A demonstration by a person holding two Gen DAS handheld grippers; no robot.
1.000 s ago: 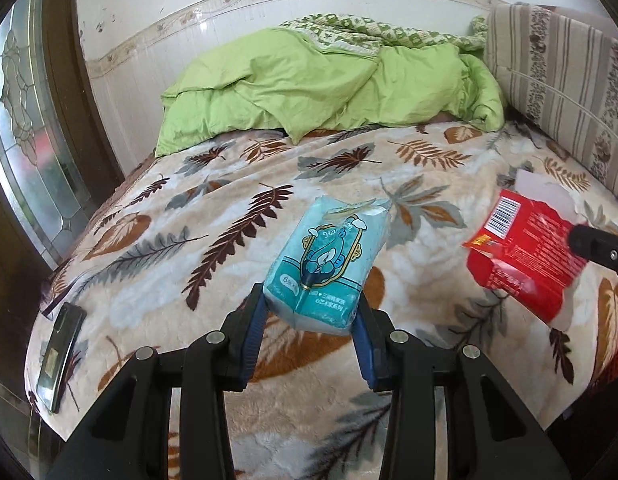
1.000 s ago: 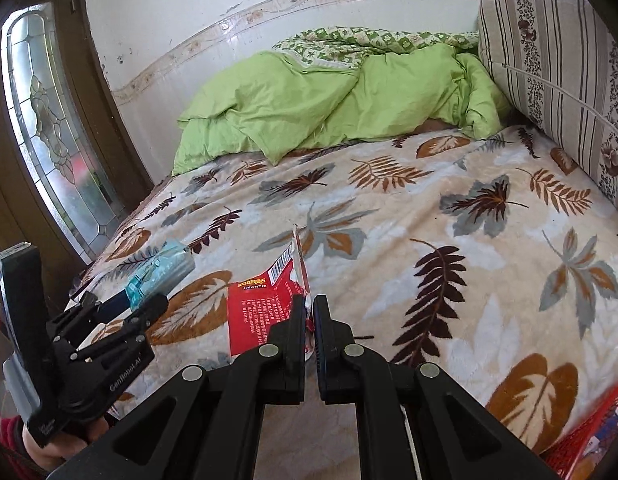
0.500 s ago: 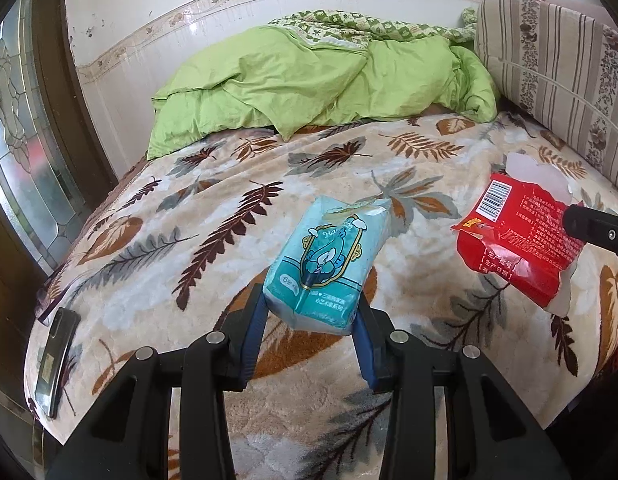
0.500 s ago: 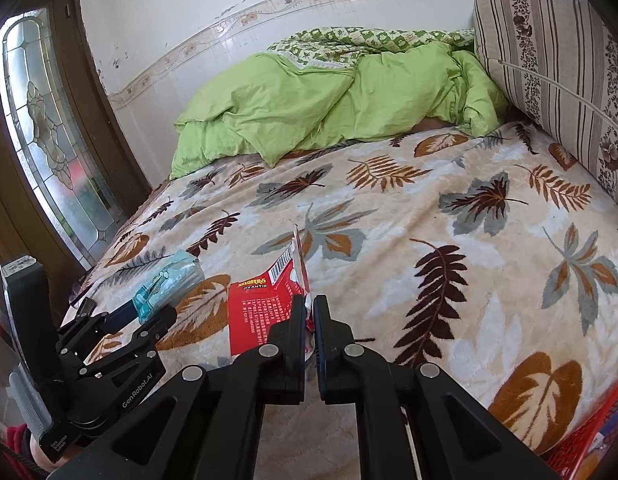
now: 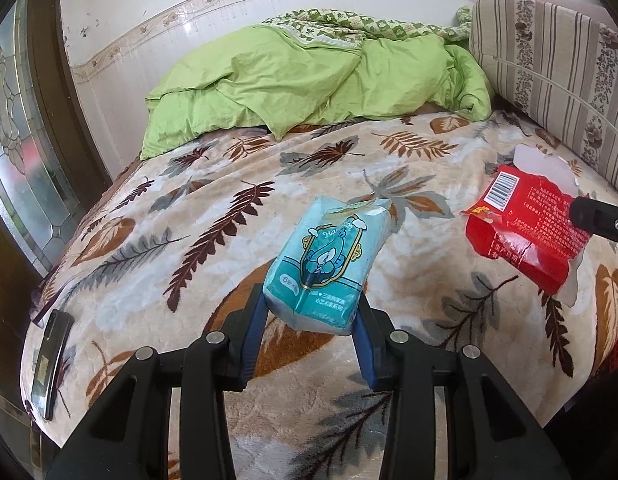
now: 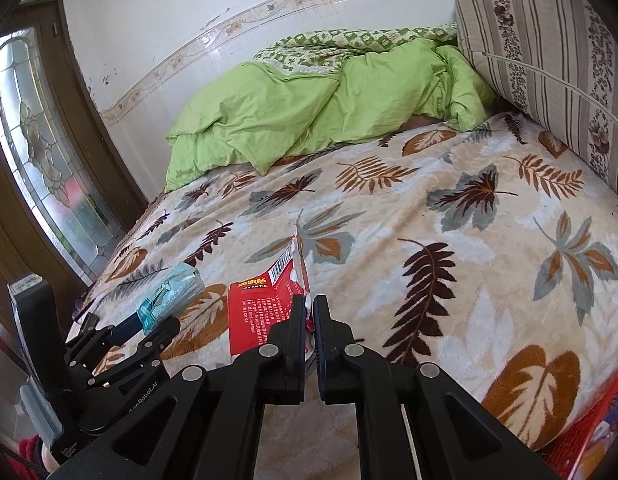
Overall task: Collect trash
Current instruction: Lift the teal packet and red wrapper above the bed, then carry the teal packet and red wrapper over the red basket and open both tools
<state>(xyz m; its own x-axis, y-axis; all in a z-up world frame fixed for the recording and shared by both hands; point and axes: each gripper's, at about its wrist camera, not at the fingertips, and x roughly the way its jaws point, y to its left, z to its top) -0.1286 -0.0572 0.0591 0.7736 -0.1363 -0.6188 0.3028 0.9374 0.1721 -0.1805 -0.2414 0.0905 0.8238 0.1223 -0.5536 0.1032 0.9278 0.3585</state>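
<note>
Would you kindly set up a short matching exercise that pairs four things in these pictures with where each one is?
Things:
1. teal tissue pack
2. red snack wrapper
3. dark phone
4. green duvet

Places:
A. bunched at the far end of the bed, by the wall
B. gripped in the right hand-held gripper
C. lying flat near the bed's left edge
D. gripped in the left hand-held gripper

Pairs: 1-D, 2-B, 3-C, 4-A
</note>
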